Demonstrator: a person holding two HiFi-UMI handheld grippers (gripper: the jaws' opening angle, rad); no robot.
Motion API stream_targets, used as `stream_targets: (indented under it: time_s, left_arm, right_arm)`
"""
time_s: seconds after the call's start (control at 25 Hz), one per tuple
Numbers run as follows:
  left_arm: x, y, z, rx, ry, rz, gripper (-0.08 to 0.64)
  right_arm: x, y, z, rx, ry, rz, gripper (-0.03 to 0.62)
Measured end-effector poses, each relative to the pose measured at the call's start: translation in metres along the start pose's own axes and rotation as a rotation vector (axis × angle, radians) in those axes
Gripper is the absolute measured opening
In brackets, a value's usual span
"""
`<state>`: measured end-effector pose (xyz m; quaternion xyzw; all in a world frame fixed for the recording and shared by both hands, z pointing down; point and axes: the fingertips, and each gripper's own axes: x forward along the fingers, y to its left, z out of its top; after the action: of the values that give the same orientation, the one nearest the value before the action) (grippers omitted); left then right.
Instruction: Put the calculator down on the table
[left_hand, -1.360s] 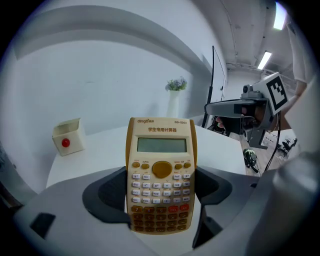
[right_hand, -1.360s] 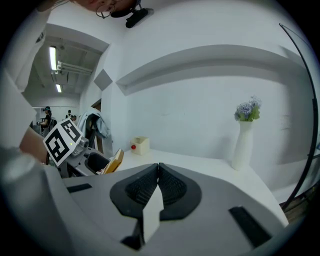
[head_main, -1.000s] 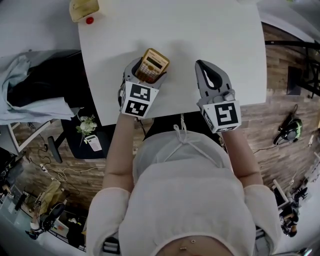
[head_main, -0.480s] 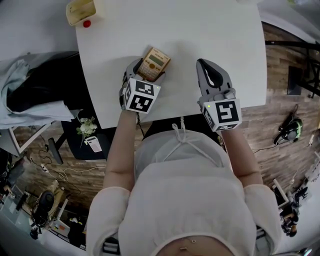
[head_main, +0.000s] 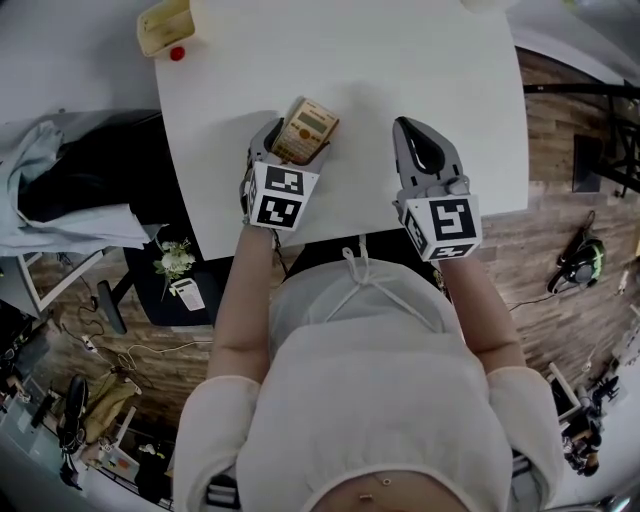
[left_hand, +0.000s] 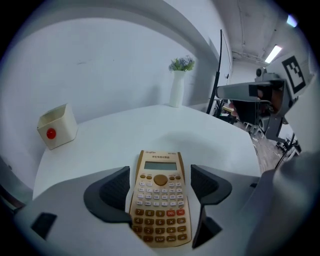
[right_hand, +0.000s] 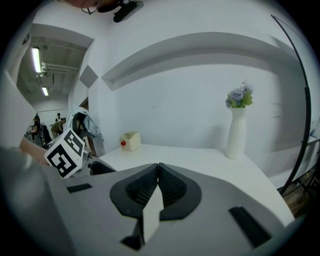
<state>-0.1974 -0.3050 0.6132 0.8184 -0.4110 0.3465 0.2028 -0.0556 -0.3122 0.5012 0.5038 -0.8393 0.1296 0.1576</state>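
A tan calculator (head_main: 306, 129) sits between the jaws of my left gripper (head_main: 298, 140), tilted over the near left part of the white table (head_main: 400, 60). In the left gripper view the calculator (left_hand: 160, 197) lies keys up, display pointing away, with the dark pads (left_hand: 116, 189) close against both long edges; my left gripper (left_hand: 160, 186) is shut on it. My right gripper (head_main: 425, 138) hovers over the table's near edge to the right, jaws pressed together with nothing between them, as the right gripper view (right_hand: 158, 173) also shows.
A cream box with a red button (head_main: 165, 25) stands at the table's far left corner. A white vase with flowers (right_hand: 235, 132) stands at the far side. A chair with clothes (head_main: 70, 180) is left of the table, whose near edge runs just under both grippers.
The left gripper with the calculator has only wobbled slightly and stays in the same spot. The right gripper has not moved.
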Motion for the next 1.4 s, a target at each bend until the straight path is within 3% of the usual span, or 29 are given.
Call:
stream_targets:
  time_s: [0.24, 0.48, 0.64, 0.8, 1.16, 1.4]
  left_arm:
    - [-0.037, -0.007, 0.034, 0.027, -0.135, -0.005, 0.384]
    - [-0.091, 0.004, 0.073, 0.027, -0.316, 0.112, 0.198]
    - [-0.124, 0.016, 0.086, 0.015, -0.39, 0.197, 0.103]
    - [-0.159, 0.012, 0.1, 0.033, -0.474, 0.201, 0.034]
    - [-0.242, 0.008, 0.134, 0.079, -0.672, 0.249, 0.018]
    - [-0.266, 0.012, 0.137, 0.072, -0.705, 0.289, 0.018]
  right_arm:
    - [-0.013, 0.001, 0.018, -0.012, -0.038, -0.004, 0.006]
    - [-0.032, 0.008, 0.046, -0.06, -0.103, 0.032, 0.006]
    - [-0.046, 0.019, 0.064, -0.092, -0.153, 0.08, 0.006]
    - [-0.055, 0.028, 0.081, -0.136, -0.198, 0.095, 0.006]
    - [-0.07, 0.043, 0.112, -0.18, -0.289, 0.135, 0.006]
    - [-0.074, 0.051, 0.127, -0.197, -0.32, 0.151, 0.005]
